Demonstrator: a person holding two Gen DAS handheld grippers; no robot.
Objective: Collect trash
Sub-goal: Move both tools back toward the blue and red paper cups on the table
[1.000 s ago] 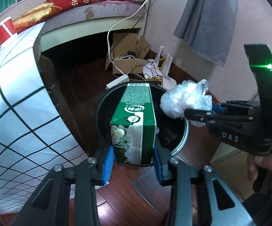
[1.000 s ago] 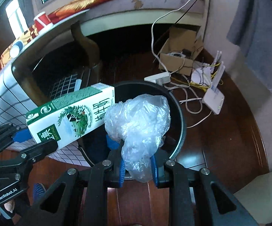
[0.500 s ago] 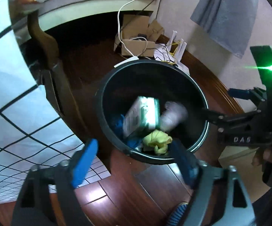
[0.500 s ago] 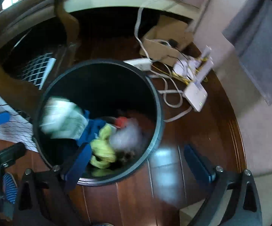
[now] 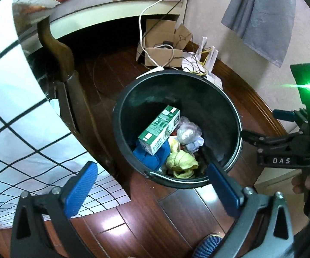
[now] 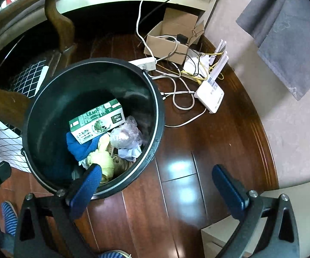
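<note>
Black bin (image 5: 131, 107) holds one carton (image 5: 159, 130), one plastic bag (image 5: 187, 132).

Router (image 6: 209, 93), cardboard box (image 6: 172, 37), perhaps towel (image 6: 288, 32)

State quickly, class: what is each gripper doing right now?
Left gripper: open, holding nothing.
Right gripper: open, holding nothing.

Both tongs, left (image 5: 152, 185) and right (image 6: 161, 185), gape wide, empty.
</note>
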